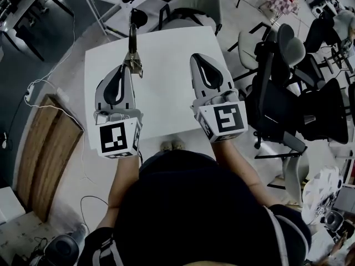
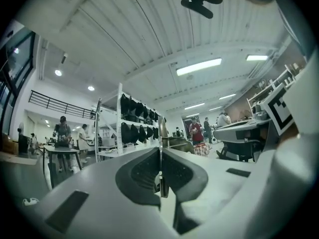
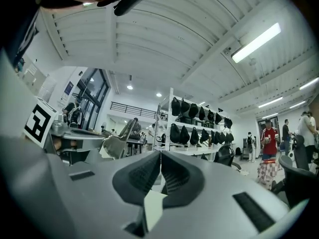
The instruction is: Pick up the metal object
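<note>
**A:** The left claw (image 1: pixel 132 70): is it spread or pressed together?

**B:** Pressed together, pinching a thin grey metal object (image 1: pixel 132 44). The left gripper view shows the piece edge-on between the two dark pads (image 2: pixel 142 171), which clamp it from both sides.

**A:** Where is that metal object relative to the white square table (image 1: pixel 166 101)?

**B:** Over the table's far left part. Its near end sits in the claw, and its long dark part runs away from the person, past the table's far edge. I cannot tell whether it touches the tabletop.

**A:** And the right claw (image 1: pixel 198 58)?

**B:** Its jaws are together with nothing between them. It sits over the table's middle, well apart from the metal object.

**A:** What about the marker cubes?

**B:** The left claw carries a white cube with black square markers (image 1: pixel 117 137) at its near end, over the table's near edge. The right claw has the same kind of cube.

**A:** What stands around the table?

**B:** Dark office chairs (image 1: pixel 288 93) crowd its right side. A pale chair (image 1: pixel 194 4) stands beyond its far edge. A brown wooden board (image 1: pixel 47 148) lies on the floor to its left.
</note>
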`<state>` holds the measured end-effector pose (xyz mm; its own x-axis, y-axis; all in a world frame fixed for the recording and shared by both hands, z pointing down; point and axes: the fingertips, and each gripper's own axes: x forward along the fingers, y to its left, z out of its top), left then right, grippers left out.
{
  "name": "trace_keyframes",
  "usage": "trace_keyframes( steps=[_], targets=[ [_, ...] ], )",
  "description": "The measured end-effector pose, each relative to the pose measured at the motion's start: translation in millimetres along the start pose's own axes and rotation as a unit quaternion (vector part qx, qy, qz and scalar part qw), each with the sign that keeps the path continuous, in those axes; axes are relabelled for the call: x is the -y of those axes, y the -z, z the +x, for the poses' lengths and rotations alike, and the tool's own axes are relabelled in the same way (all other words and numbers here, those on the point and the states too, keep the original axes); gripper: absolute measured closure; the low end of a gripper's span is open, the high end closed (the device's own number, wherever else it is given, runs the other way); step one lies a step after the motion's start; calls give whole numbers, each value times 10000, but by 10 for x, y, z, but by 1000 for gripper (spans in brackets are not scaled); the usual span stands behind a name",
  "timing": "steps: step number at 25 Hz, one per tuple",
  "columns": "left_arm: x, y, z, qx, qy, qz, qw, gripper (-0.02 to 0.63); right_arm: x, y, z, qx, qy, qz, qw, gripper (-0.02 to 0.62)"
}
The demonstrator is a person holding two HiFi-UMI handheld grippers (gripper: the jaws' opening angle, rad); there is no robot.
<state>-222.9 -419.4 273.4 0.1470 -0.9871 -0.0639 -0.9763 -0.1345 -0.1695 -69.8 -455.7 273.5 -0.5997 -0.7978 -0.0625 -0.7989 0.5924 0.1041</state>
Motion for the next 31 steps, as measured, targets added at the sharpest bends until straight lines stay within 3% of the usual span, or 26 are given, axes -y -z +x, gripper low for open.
trace_keyframes(
  steps=[6,31],
  targets=[
    [45,-61,-34,27,-25,178,9998,581,-15,-29,-55,38,-24,-64,10000,569],
    [50,-18,-94,15,22,217,9998,581,-77,31,-95,13,-73,32,10000,569]
  ],
)
